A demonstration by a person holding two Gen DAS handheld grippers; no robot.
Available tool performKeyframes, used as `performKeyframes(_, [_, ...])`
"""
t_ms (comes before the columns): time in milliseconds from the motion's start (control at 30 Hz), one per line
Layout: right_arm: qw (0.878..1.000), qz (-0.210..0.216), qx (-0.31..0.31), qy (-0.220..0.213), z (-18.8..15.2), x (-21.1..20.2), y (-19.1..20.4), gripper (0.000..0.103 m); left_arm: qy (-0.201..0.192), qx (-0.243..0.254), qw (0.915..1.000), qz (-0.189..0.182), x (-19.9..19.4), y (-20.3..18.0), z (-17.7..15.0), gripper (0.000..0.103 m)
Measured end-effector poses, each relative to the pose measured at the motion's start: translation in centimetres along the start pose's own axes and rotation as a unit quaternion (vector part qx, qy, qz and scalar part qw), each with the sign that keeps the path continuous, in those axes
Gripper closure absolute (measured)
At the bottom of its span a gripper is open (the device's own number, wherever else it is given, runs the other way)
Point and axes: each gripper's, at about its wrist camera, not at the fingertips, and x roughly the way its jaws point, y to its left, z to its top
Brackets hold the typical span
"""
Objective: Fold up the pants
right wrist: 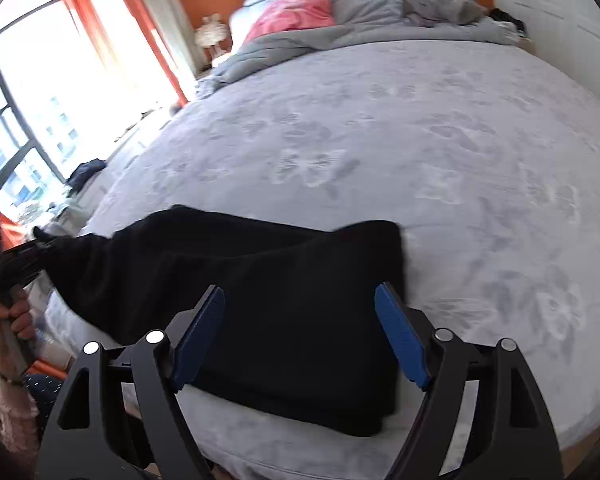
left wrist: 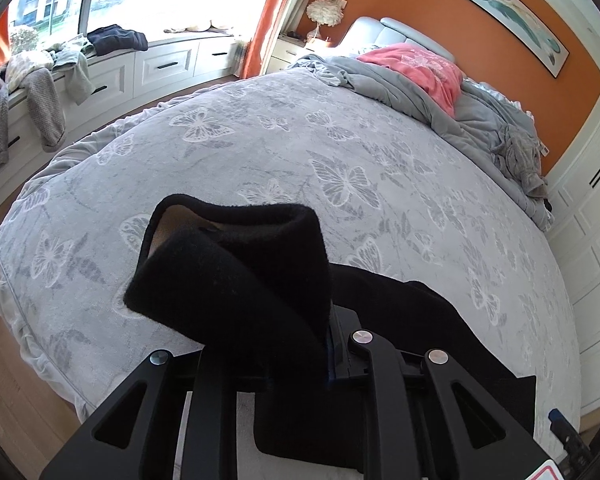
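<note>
Left gripper (left wrist: 296, 344): fingers clamped on the lifted end of the black pants (right wrist: 260, 300).
Right gripper (right wrist: 300, 336): fingers apart, pants between them on the bed (right wrist: 420, 140).

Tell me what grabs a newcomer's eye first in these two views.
First, the black pants stretched across the near edge of the grey butterfly-print bed, one end lifted and pinched in the left gripper. Next, the right gripper, its blue pads spread wide just above the other end. Farther off, a pink pillow at the headboard and orange walls.
</note>
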Motion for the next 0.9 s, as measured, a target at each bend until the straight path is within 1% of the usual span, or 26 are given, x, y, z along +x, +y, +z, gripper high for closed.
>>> performKeyframes(67, [0.999,-0.007,0.041,-0.005,0.3,0.3,-3.0,0.027,-0.002,0.006,0.9999,-0.009,-0.3,-0.3,-0.1,0.088])
performKeyframes(167, [0.995,-0.008,0.101,-0.015,0.2,0.5,-6.6,0.027,-0.013,0.030,0.9986,-0.041,-1.4,-2.1,-0.2,0.089])
performKeyframes(233, [0.992,-0.009,0.129,-0.014,0.1,0.4,-8.0,0.027,-0.028,0.054,0.9958,-0.068,-2.9,-4.3,-0.4,0.090])
performKeyframes(267, [0.991,-0.002,0.135,-0.018,0.1,0.2,-8.4,0.027,-0.039,0.067,0.9931,-0.088,-4.0,-6.0,-0.6,0.090])
performKeyframes(300, [0.990,0.001,0.137,-0.023,0.0,0.1,-8.5,0.027,-0.048,0.090,0.9886,-0.111,-5.3,-8.2,-1.1,0.090])
performKeyframes(333, [0.991,0.003,0.133,-0.026,0.0,0.1,-8.5,0.027,-0.053,0.119,0.9823,-0.135,-6.4,-10.6,-1.8,0.090])
performKeyframes(400, [0.991,0.001,0.128,-0.026,-0.2,-0.2,-8.5,0.027,-0.055,0.188,0.9631,-0.185,-8.2,-16.2,-4.5,0.089])
performKeyframes(433, [0.991,0.005,0.129,-0.023,-0.3,-0.2,-8.7,0.027,-0.045,0.218,0.9524,-0.208,-8.5,-18.7,-6.3,0.082])
performKeyframes(467, [0.991,0.006,0.130,-0.021,-0.4,-0.2,-8.8,0.026,-0.026,0.242,0.9422,-0.230,-8.1,-21.0,-8.6,0.061])
performKeyframes(500, [0.991,0.005,0.129,-0.020,-0.5,-0.3,-8.9,0.026,0.001,0.263,0.9323,-0.248,-7.2,-22.9,-10.8,0.050])
performKeyframes(533, [0.992,0.007,0.128,-0.018,-0.7,-0.5,-9.0,0.026,0.027,0.286,0.9230,-0.255,-5.9,-24.5,-13.1,0.036])
performKeyframes(600, [0.992,0.029,0.126,-0.016,-0.9,-0.7,-9.0,0.025,0.074,0.342,0.9089,-0.227,-3.0,-26.8,-17.6,0.036])
performKeyframes(633, [0.992,0.044,0.121,-0.015,-1.1,-0.8,-8.7,0.023,0.091,0.359,0.9034,-0.216,-1.9,-27.3,-19.1,0.036])
performKeyframes(667, [0.992,0.062,0.113,-0.012,-1.2,-0.8,-8.4,0.022,0.107,0.363,0.9009,-0.214,-1.2,-27.3,-20.2,0.036])
performKeyframes(733, [0.991,0.096,0.093,-0.001,-1.3,-0.7,-7.2,0.022,0.118,0.349,0.9033,-0.219,-0.8,-26.7,-21.2,0.036])
performKeyframes(767, [0.990,0.113,0.081,0.008,-1.3,-0.4,-6.6,0.022,0.115,0.346,0.9037,-0.225,-1.0,-26.3,-21.4,0.035])
performKeyframes(800, [0.990,0.124,0.072,0.016,-1.5,-0.2,-5.9,0.022,0.103,0.347,0.9043,-0.227,-1.4,-25.9,-21.3,0.035])
performKeyframes(867, [0.989,0.132,0.052,0.035,-1.8,0.6,-4.5,0.022,0.070,0.348,0.9074,-0.225,-2.5,-24.9,-20.6,0.026])
performKeyframes(900, [0.990,0.128,0.040,0.050,-1.9,1.3,-3.8,0.022,0.050,0.343,0.9116,-0.222,-3.0,-24.2,-20.0,0.024])
